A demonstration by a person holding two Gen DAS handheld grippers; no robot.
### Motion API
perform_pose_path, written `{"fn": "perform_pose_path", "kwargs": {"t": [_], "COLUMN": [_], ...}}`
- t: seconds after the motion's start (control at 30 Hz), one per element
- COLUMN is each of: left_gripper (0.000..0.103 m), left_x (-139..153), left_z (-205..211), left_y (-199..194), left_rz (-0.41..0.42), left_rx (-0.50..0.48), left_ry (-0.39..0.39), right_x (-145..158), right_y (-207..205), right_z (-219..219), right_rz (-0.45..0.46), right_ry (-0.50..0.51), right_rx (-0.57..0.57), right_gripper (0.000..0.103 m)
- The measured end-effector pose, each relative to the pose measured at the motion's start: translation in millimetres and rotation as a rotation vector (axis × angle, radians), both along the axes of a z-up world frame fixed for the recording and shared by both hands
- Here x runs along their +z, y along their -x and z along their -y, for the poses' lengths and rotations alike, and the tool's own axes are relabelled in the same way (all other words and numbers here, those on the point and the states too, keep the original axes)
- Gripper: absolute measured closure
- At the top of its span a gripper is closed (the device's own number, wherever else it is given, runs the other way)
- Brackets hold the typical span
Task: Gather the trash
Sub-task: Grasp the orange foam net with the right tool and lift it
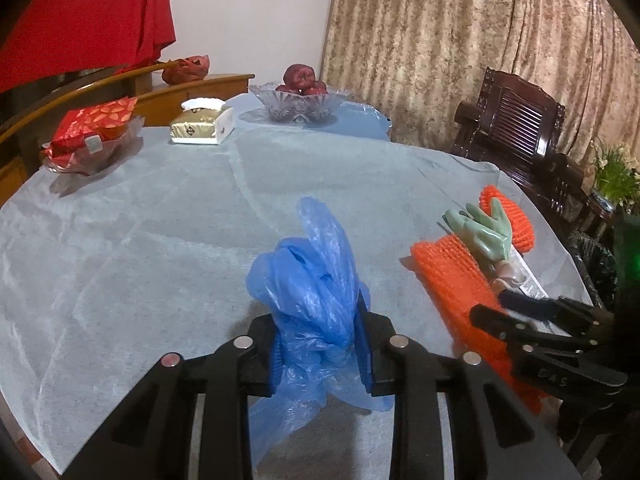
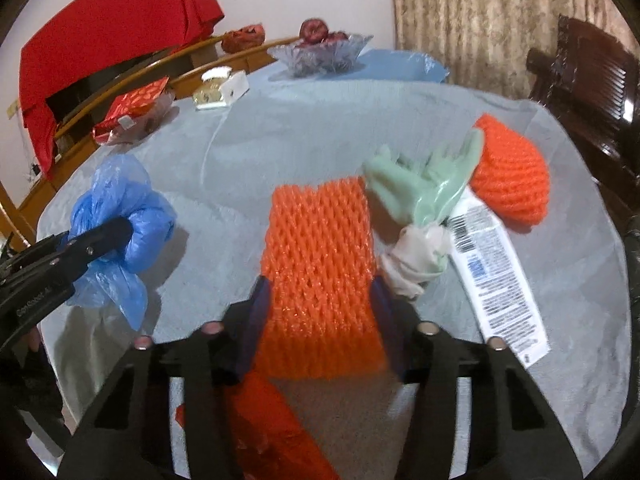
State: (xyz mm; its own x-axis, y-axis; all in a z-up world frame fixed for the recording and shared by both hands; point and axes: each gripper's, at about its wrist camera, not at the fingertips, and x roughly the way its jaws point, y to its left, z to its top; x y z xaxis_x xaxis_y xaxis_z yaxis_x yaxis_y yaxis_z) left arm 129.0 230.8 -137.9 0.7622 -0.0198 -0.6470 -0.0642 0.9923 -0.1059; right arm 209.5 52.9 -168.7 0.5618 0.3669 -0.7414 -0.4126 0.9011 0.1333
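My left gripper (image 1: 320, 340) is shut on a crumpled blue plastic bag (image 1: 308, 280), which bulges up above the pads over the grey tablecloth (image 1: 160, 240). The right wrist view shows that bag (image 2: 120, 200) at the left in the left gripper (image 2: 100, 236). My right gripper (image 2: 320, 308) is shut on a flat orange foam net (image 2: 320, 240), its blue pads against both long sides. The same gripper (image 1: 490, 307) shows at the net's near end (image 1: 452, 268). Beside the net lie a pale green glove (image 2: 420, 188), a white printed label (image 2: 496, 272) and a second orange net (image 2: 508, 172).
A red wrapper (image 2: 272, 432) lies under my right gripper. At the far side stand a glass fruit bowl (image 1: 298, 104), a tissue box (image 1: 202, 122) and a dish of red packets (image 1: 92, 132). A dark wooden chair (image 1: 516, 128) and a black-lined bin (image 1: 592, 268) stand beyond the right edge.
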Motion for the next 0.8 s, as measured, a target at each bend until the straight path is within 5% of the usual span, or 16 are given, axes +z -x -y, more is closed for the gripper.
{"fn": "perform_pose_path", "kwargs": {"t": [0.03, 0.1, 0.2, 0.53, 0.73, 0.8], "left_gripper": [0.074, 0.074, 0.074, 0.074, 0.074, 0.074], "left_x": [0, 0, 2, 15, 14, 13], "left_z": [0, 1, 4, 9, 12, 8], "left_y": [-1, -2, -4, 1, 2, 3], "left_rz": [0.0, 0.001, 0.0, 0.032, 0.026, 0.019], "left_rx": [-0.001, -0.002, -0.003, -0.005, 0.002, 0.013], "left_ry": [0.001, 0.002, 0.003, 0.001, -0.022, -0.017], "right_x": [0, 1, 5, 40, 25, 20], "right_y": [0, 0, 2, 9, 5, 5], "right_z": [-1, -2, -5, 1, -2, -7], "right_rz": [-0.005, -0.009, -0.007, 0.1, 0.043, 0.034], "right_ry": [-0.001, -0.006, -0.02, -0.039, -0.023, -0.017], "right_rx": [0.007, 0.024, 0.052, 0.064, 0.097, 0.113], "right_gripper": [0.07, 0.096, 0.103, 0.103, 0.096, 0.072]}}
